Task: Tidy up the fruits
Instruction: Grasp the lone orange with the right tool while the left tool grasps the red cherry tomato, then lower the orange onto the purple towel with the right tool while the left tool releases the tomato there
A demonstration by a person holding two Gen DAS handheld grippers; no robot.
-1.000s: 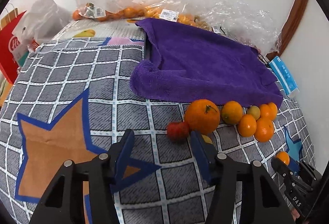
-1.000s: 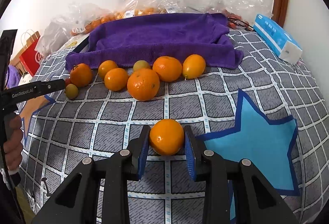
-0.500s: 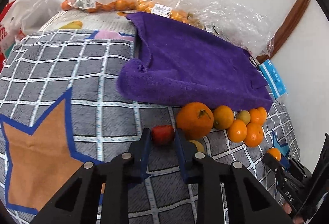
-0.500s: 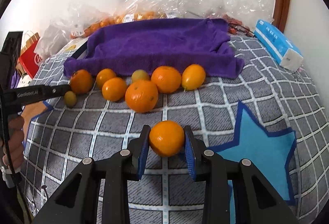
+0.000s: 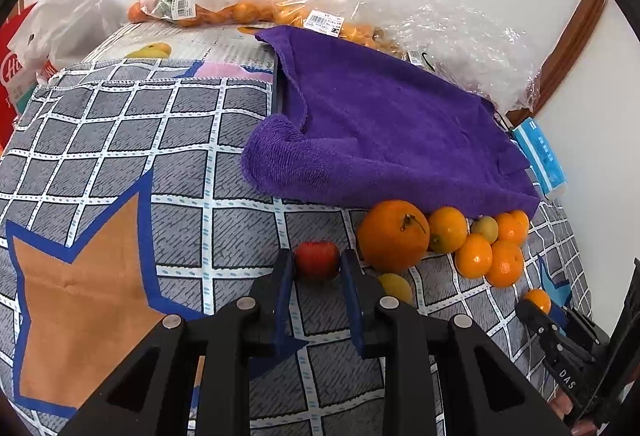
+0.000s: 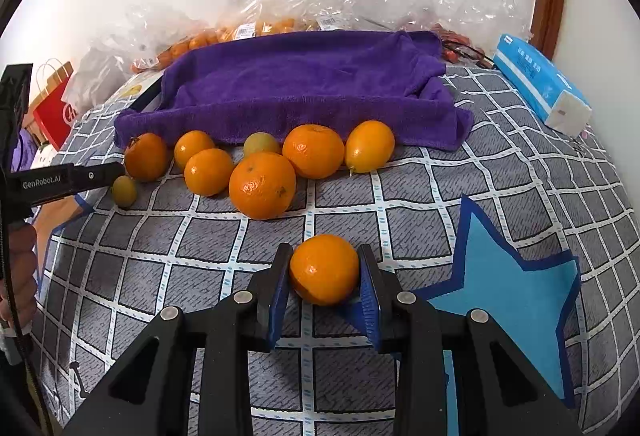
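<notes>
My left gripper [image 5: 317,266] is shut on a small red fruit [image 5: 316,259] on the checked cloth. Just right of it lie a big orange [image 5: 393,236] and a small yellow fruit [image 5: 394,286], half hidden behind the right finger. My right gripper [image 6: 324,270] is shut on an orange mandarin [image 6: 324,269], in front of a row of several oranges [image 6: 262,185] along the edge of a purple towel [image 6: 304,88]. In the right wrist view the left gripper's arm [image 6: 60,180] reaches in from the left edge.
Clear plastic bags of small oranges [image 5: 248,10] lie behind the towel [image 5: 384,132] against the wall. A blue tissue pack [image 6: 540,84] sits at the right. A red paper bag [image 6: 54,112] stands at the left. The checked cloth has an orange star [image 5: 80,288] and a blue star [image 6: 504,288].
The left gripper moved forward to the red fruit and its jaws closed on it. The right gripper kept still with the mandarin between its pads.
</notes>
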